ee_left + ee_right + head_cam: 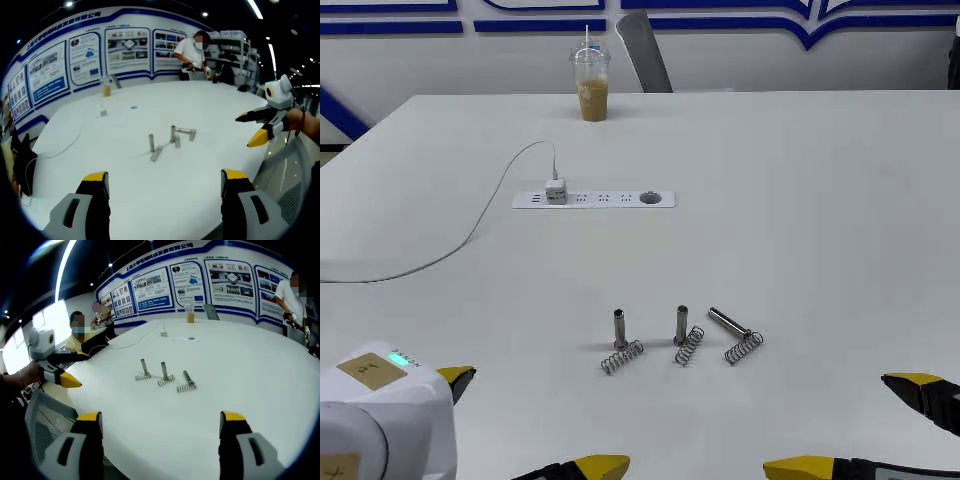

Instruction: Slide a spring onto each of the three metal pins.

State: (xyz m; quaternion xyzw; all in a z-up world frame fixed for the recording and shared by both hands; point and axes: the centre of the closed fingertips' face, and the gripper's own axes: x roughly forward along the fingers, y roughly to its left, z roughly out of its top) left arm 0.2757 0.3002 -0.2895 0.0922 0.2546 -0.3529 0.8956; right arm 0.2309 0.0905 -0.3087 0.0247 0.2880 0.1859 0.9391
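**Jaws released, springs loose beside pins**

Three pins [681, 324] are set in a row on the white table [820, 200]; two stand upright, the third lies flat. A spring [622, 356] lies loose at the foot of each pin. The left gripper [164, 175] is held at 7 o'clock of the row and the right gripper [160, 415] at 5 o'clock, both well apart from it, jaws released and empty. A power strip [594, 199] lies at 11 o'clock.

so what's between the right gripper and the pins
From the right gripper: bare white table, then the three springs lying just in front of the pins, as the right gripper view shows.
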